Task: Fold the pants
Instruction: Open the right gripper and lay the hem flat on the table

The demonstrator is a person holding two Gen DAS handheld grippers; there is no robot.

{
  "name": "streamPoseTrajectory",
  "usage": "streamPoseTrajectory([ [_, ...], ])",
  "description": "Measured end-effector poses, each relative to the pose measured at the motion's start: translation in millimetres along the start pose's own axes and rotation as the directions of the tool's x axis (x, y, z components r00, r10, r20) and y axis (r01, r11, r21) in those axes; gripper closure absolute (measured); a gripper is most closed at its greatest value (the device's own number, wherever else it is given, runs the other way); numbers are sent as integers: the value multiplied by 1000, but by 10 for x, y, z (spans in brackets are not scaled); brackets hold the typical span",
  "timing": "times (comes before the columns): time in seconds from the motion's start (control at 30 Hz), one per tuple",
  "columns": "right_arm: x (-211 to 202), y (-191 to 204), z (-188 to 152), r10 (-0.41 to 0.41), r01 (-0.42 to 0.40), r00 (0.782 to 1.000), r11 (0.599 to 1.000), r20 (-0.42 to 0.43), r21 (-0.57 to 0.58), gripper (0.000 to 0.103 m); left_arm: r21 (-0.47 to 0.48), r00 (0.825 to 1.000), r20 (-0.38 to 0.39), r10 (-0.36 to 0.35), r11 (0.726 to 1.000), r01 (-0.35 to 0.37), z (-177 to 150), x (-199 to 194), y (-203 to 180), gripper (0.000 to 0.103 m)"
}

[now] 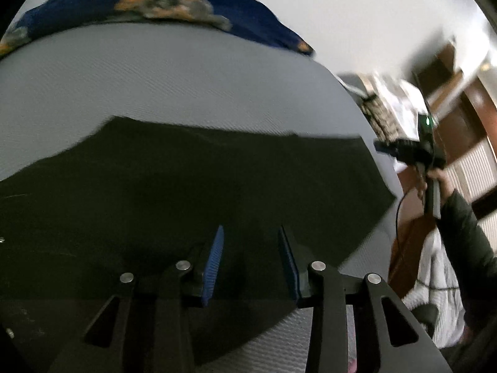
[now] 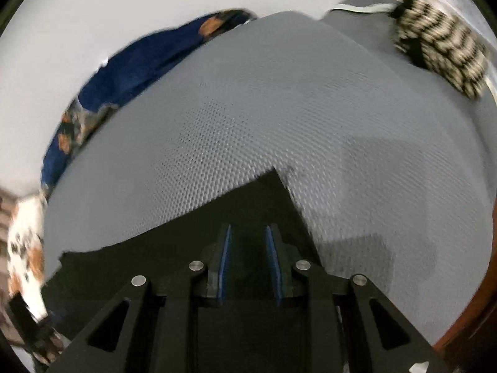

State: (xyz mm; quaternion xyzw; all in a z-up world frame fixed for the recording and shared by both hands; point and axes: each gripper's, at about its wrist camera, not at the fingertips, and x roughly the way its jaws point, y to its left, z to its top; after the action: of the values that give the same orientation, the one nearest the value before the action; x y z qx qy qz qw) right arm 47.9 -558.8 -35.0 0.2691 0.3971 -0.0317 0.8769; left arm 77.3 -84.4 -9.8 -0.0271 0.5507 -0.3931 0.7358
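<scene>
The black pants (image 1: pixel 192 186) lie flat on a grey textured mattress (image 1: pixel 155 87). My left gripper (image 1: pixel 251 233) hovers over the near part of the pants, open and empty, blue pads apart. My right gripper shows in the left wrist view (image 1: pixel 380 148) past the right end of the pants, off the mattress edge, held by a hand; its state is unclear there. In the right wrist view the right gripper (image 2: pixel 247 231) is open and empty above a corner of the pants (image 2: pixel 248 205), with the mattress (image 2: pixel 279 108) beyond.
A blue blanket with orange pattern (image 1: pixel 174 3) lies along the far mattress edge, also seen in the right wrist view (image 2: pixel 130 71). A black-and-cream striped cloth (image 2: pixel 441 49) sits at the far right corner. Brown wooden furniture (image 1: pixel 466 118) stands at right.
</scene>
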Motion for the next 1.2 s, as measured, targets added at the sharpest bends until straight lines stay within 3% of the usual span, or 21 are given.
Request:
streamPoseTrajectory([
  [0.1, 130, 45, 195, 5, -6, 1000, 1000, -31, -27, 81, -33, 998, 34, 56, 998, -55, 53, -54, 137, 65],
  [0.3, 334, -9, 385, 8, -12, 997, 998, -80, -56, 81, -72, 993, 21, 115, 991, -113, 64, -35, 256, 65],
  [0.67, 505, -33, 392, -14, 5, 996, 994, -91, -108, 82, -89, 991, -23, 130, 987, -132, 89, 92, 207, 65],
  [0.8, 505, -1, 358, 6, -18, 996, 990, -88, -143, 69, -93, 991, -28, 129, 987, -132, 104, 110, 211, 65],
  [0.87, 499, 42, 317, 4, -21, 996, 982, -88, -187, 68, -101, 991, -32, 128, 986, -131, 109, 130, 213, 65],
  [0.9, 506, 86, 299, -8, -10, 996, 977, -85, -212, 70, -104, 991, -32, 128, 986, -131, 106, 137, 217, 65],
  [0.97, 506, 170, 247, -35, 13, 996, 965, -82, -264, 87, -105, 991, -34, 131, 985, -134, 106, 148, 230, 65],
  [1.0, 499, 200, 229, -36, 11, 996, 961, -85, -276, 90, -106, 991, -35, 132, 985, -135, 103, 153, 231, 65],
  [1.1, 400, 286, 148, -48, 34, 998, 956, -39, -290, 93, -103, 991, -33, 133, 985, -135, 107, 150, 234, 65],
  [1.2, 192, 342, 61, -74, 94, 994, 957, 84, -275, 94, -101, 991, -17, 135, 986, -136, 111, 116, 246, 65],
])
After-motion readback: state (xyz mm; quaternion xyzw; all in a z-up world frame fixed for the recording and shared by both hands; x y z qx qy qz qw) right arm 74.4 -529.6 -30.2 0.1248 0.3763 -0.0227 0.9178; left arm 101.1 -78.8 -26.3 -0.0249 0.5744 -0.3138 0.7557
